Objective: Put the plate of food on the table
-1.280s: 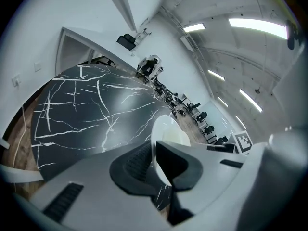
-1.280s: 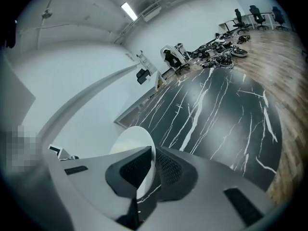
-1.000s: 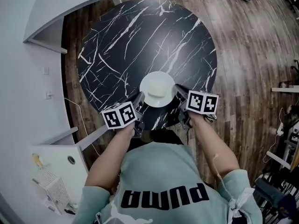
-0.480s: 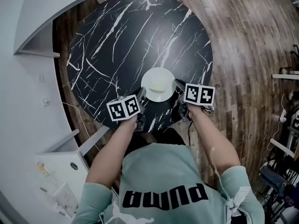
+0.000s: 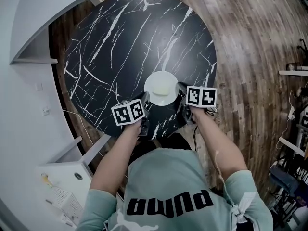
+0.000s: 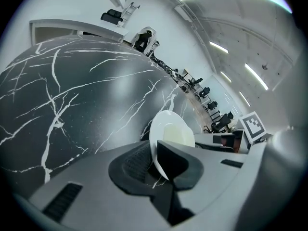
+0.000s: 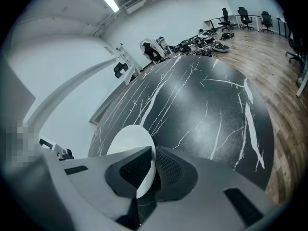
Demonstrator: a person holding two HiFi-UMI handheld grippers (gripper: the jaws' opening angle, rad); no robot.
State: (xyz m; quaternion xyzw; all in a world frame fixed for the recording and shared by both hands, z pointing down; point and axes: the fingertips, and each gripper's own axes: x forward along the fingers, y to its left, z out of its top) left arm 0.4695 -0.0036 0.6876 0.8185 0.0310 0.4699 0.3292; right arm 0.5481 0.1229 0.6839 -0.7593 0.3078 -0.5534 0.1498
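Note:
A white plate (image 5: 161, 87) with a pale block of food (image 5: 163, 86) on it is held over the near edge of the round black marble table (image 5: 120, 47). My left gripper (image 5: 145, 101) is shut on the plate's left rim (image 6: 159, 153); the food (image 6: 179, 134) shows beyond the jaws. My right gripper (image 5: 181, 91) is shut on the plate's right rim (image 7: 147, 179), the plate (image 7: 127, 141) seen from below. Whether the plate touches the tabletop I cannot tell.
The table stands on a wooden floor (image 5: 250, 47). A curved white counter (image 5: 29, 28) runs along the left, a white unit (image 5: 67, 177) at the lower left. Shelving and cables (image 5: 293, 129) stand at the right. Office chairs (image 7: 240, 16) line the far room.
Both grippers and the plate have moved forward over the table's near edge; the table now sits lower and closer in the head view. Both grips are unchanged.

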